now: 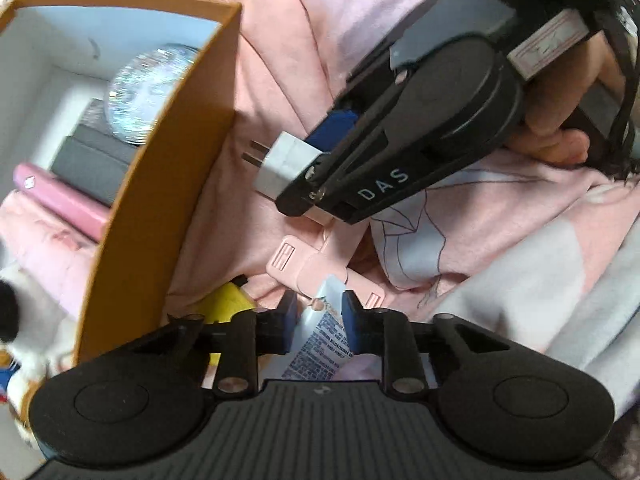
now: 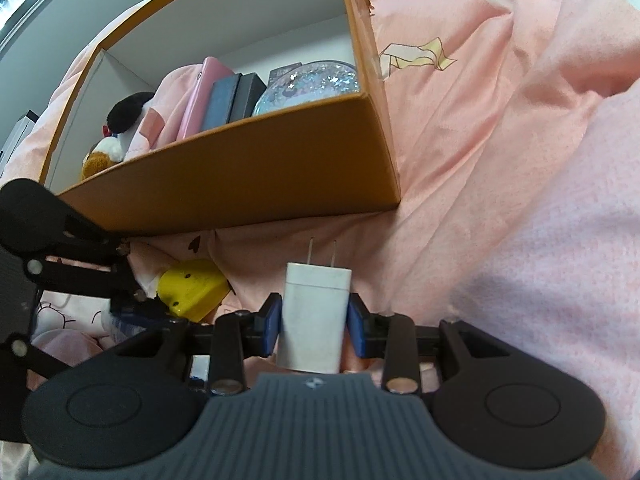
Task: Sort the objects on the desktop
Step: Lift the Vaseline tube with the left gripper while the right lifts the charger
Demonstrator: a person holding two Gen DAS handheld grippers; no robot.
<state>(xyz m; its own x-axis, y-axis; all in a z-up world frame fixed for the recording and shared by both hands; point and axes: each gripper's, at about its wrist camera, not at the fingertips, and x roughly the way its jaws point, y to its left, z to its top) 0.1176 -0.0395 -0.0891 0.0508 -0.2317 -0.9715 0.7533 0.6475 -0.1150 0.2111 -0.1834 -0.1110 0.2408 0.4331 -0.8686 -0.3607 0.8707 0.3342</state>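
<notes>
Left wrist view. Your left gripper [image 1: 320, 312]: jaws nearly closed, blue pads either side of a white tube [image 1: 320, 340] with printed text; whether the pads actually press it you cannot tell from here; the tube lies low on the pink bedding [image 1: 280, 40], so you point steeply down to reach it. Beside it: a pink clip-like piece [image 1: 308, 264] and a yellow object [image 1: 228, 304], both loose on the bedding, presumably awaiting sorting. Orange box [image 1: 160, 184]: open-topped, near on the left, evidently the collecting place; it already holds a glittery round item [image 1: 148, 92], a dark case [image 1: 96, 164] and a pink case [image 1: 60, 200].

Right wrist view. Your right gripper [image 2: 316, 316]: about half open, pads clamped on the flanks of a white charger plug [image 2: 316, 312]; prongs forward, gripped by its broad body so that it stays upright and clear of the bedding; held just short of the orange box [image 2: 240, 184] wall, likely ready to go in.
</notes>
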